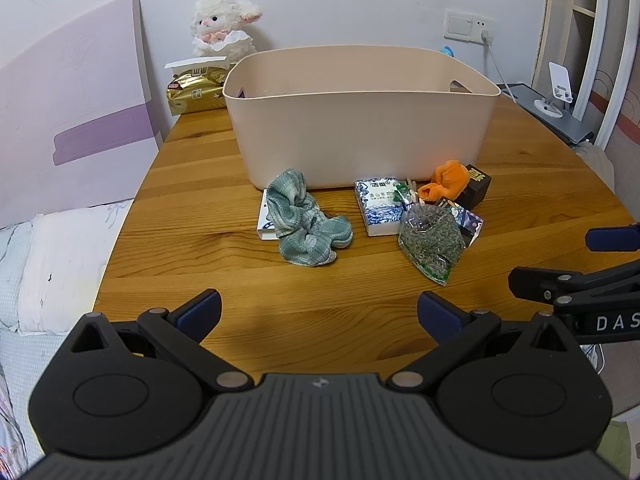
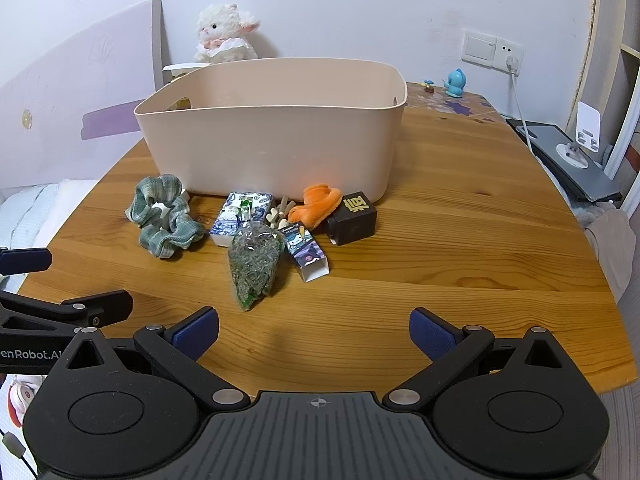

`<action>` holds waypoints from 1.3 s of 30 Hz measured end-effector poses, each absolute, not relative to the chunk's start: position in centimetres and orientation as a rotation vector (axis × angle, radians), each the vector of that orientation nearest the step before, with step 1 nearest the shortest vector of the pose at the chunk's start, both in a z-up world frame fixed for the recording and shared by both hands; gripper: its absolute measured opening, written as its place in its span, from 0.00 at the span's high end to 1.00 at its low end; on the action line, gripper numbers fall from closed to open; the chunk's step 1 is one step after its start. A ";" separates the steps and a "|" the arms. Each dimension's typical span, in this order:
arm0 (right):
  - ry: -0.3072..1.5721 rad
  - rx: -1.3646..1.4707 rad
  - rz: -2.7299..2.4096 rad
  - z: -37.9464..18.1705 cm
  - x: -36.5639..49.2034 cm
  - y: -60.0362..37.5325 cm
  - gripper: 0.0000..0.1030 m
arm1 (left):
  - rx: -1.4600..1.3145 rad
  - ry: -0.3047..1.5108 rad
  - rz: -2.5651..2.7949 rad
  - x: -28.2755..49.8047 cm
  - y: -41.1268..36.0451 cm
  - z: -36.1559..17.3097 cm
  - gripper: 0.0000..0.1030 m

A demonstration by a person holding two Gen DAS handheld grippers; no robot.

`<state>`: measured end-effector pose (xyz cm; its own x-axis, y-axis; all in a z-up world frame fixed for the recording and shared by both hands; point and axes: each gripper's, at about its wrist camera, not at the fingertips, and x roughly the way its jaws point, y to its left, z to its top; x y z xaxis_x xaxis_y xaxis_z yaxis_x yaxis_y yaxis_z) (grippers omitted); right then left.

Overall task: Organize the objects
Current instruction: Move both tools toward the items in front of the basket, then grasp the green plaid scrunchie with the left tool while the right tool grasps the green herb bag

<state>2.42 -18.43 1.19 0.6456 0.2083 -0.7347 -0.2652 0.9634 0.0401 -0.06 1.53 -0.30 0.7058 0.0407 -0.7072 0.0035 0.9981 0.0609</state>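
Observation:
A beige plastic bin point(image 1: 360, 120) point(image 2: 272, 136) stands on the wooden table point(image 1: 320, 320) point(image 2: 460, 260). In front of it lie a green checked scrunchie point(image 1: 306, 220) point(image 2: 164, 218), a blue-white packet point(image 1: 380, 206) point(image 2: 240, 218), a clear bag of dried green leaves point(image 1: 432, 240) point(image 2: 254, 260), an orange cloth point(image 1: 446, 180) point(image 2: 318, 204), a black box with gold print point(image 1: 476, 186) point(image 2: 354, 220) and a small cartoon carton point(image 2: 306, 250). My left gripper point(image 1: 319, 314) point(image 2: 28, 280) is open, near the table's front edge. My right gripper point(image 2: 314, 334) point(image 1: 560, 262) is open beside it. Nothing sits between either pair of fingers.
A plush lamb point(image 1: 224, 24) point(image 2: 224, 34) and a gold tissue pack point(image 1: 196, 92) sit behind the bin. A blue figurine point(image 2: 456, 82) stands at the back right. A bed point(image 1: 48, 264) lies left of the table; a grey stand with a phone holder point(image 2: 576, 152) is on the right.

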 end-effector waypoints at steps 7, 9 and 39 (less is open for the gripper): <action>0.826 -0.075 0.268 1.2 2.5 -18.3 0.00 | 0.056 0.788 0.021 0.0 1.7 -0.3 0.00; 0.826 -0.075 0.268 1.2 2.5 -18.3 0.00 | 0.052 0.788 0.023 0.1 1.9 -0.4 0.00; 0.829 -0.135 0.335 -0.4 6.1 -15.5 0.16 | 0.023 0.801 0.052 4.1 5.5 -2.0 0.00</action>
<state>6.06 -15.47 -0.35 0.6266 0.2383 -0.7420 -0.3431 0.9392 0.0119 4.13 5.45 -1.99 0.6951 0.0556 -0.7168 -0.0383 0.9985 0.0403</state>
